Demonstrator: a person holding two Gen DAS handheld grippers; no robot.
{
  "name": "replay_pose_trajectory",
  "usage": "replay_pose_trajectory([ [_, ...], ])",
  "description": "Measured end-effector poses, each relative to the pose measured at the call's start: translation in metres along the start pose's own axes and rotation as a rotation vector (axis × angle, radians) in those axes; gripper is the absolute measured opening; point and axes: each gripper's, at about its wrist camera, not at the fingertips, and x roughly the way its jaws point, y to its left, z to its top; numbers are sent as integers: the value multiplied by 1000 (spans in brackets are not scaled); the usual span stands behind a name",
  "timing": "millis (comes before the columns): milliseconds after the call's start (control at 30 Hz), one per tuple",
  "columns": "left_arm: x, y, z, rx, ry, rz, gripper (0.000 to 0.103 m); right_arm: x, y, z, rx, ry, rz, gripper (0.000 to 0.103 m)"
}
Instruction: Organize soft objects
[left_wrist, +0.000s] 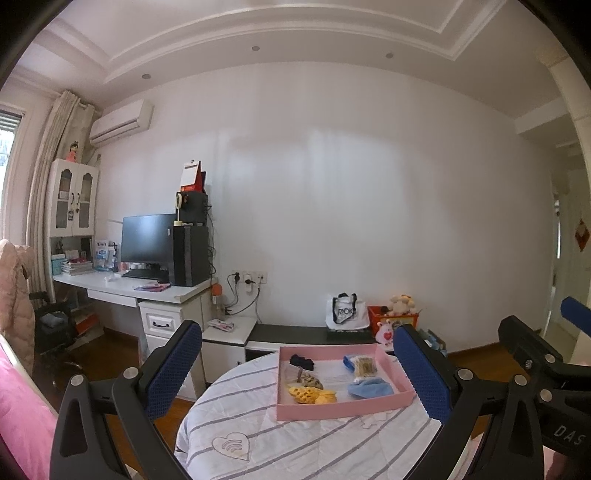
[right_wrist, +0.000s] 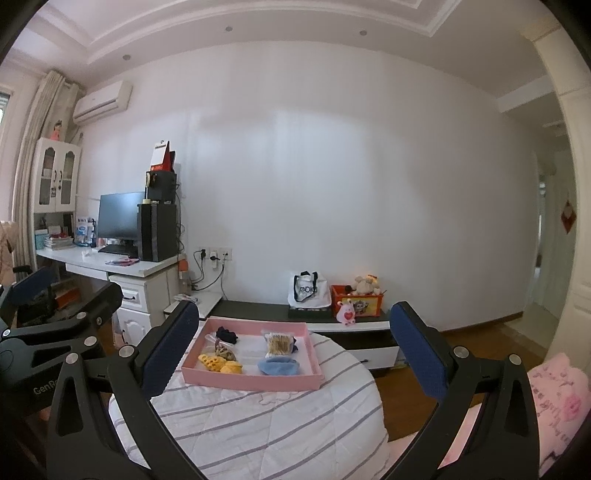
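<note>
A white desk (left_wrist: 173, 293) stands against the left part of the wall. It carries a black monitor (left_wrist: 147, 238), a black computer tower (left_wrist: 191, 254) just beside the monitor, and a stack of books (left_wrist: 75, 266) at its far left end. A white cabinet with glass doors (left_wrist: 74, 197) rises above the books. An air conditioner (left_wrist: 122, 121) is mounted high on the wall, beside the curtain (left_wrist: 55, 147). A wall socket strip (left_wrist: 250, 277) with plugged cables sits right of the desk. A low black-topped bench (left_wrist: 295, 330) along the wall carries a white tote bag (left_wrist: 345, 313) and, just beside it, an orange box (left_wrist: 391, 320) holding plush toys.
</note>
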Motion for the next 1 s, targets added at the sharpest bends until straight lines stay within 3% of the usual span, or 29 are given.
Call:
replay_pose_trajectory([
  [1000, -3, -2, 0, -6, 13, -2, 103, -1, 3, 0, 3, 9, -9, 103],
])
